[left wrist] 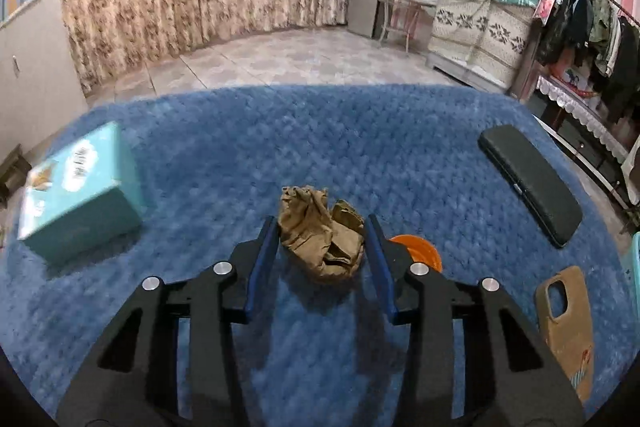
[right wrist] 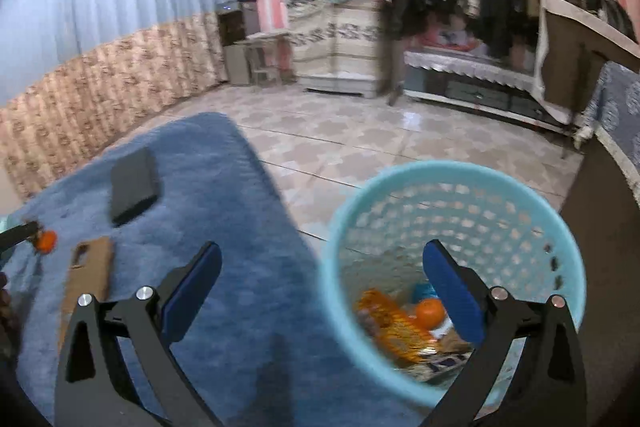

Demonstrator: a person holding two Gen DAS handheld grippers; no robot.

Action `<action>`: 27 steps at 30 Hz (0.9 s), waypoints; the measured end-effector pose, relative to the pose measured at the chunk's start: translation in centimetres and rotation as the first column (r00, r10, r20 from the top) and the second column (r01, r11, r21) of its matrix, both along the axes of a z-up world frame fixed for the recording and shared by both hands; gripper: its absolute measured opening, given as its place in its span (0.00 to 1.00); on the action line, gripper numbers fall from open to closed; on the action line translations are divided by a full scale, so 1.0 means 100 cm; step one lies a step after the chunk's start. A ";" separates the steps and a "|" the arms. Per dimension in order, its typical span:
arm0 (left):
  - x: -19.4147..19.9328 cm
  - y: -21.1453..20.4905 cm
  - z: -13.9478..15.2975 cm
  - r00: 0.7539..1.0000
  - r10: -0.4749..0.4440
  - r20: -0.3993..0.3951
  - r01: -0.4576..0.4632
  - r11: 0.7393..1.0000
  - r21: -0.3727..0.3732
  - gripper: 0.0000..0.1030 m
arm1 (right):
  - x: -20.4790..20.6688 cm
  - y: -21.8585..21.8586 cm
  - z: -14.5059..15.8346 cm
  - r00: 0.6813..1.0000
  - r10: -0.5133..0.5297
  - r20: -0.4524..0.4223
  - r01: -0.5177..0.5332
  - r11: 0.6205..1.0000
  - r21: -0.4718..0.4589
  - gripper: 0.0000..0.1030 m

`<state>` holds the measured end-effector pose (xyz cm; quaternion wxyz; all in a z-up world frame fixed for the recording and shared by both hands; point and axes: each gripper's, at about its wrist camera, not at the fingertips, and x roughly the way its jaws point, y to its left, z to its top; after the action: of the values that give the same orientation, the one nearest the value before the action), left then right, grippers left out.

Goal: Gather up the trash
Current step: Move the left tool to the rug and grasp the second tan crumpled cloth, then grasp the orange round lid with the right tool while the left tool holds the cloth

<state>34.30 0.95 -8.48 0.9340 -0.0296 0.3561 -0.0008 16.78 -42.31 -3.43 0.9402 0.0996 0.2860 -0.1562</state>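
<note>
- The left gripper (left wrist: 322,231) is spread wide, its blue pads either side of a crumpled brown paper wad (left wrist: 322,235) on the blue fuzzy cover (left wrist: 320,131) of the desk; the pads do not look pressed on it yet
- The right gripper (right wrist: 320,283) is also spread and holds nothing, hanging over the rim of the light blue basket (right wrist: 552,227), which already has wrappers and something orange inside
- Risk: the wad is loose and springy, so a shallow pinch could let it slip out, or the tips could snag the pile of the cover
- An orange lid (left wrist: 418,251) lies just beside the right pad and might get knocked
- Teal box (left wrist: 80,191), black case (left wrist: 530,183) and tan phone case (left wrist: 566,327) lie apart on the cover; beyond are a tiled floor, curtains and a clothes rack
</note>
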 end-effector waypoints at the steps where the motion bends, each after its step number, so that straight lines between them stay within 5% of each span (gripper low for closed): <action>1: -0.008 0.004 0.005 1.000 0.005 0.020 -0.005 1.000 0.011 0.41 | 0.000 0.011 0.004 1.000 0.025 0.009 -0.025 1.000 -0.012 0.96; 12: -0.094 0.077 0.015 0.983 0.151 0.106 -0.161 0.982 0.094 0.41 | 0.036 0.157 0.008 0.950 0.313 -0.008 -0.313 0.947 -0.075 0.96; 19: -0.099 0.103 0.003 0.959 0.264 0.108 -0.272 0.959 0.076 0.41 | 0.076 0.252 0.010 0.883 0.469 -0.025 -0.469 0.878 -0.097 0.96; 27: -0.096 0.115 0.001 0.953 0.289 0.092 -0.292 0.956 0.023 0.42 | 0.128 0.324 -0.010 0.820 0.559 -0.124 -0.571 0.814 -0.105 0.93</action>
<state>24.69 12.48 -8.36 0.9391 -0.0646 0.3063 0.1418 29.56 -9.87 -4.45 0.9352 -0.0615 0.3322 0.1063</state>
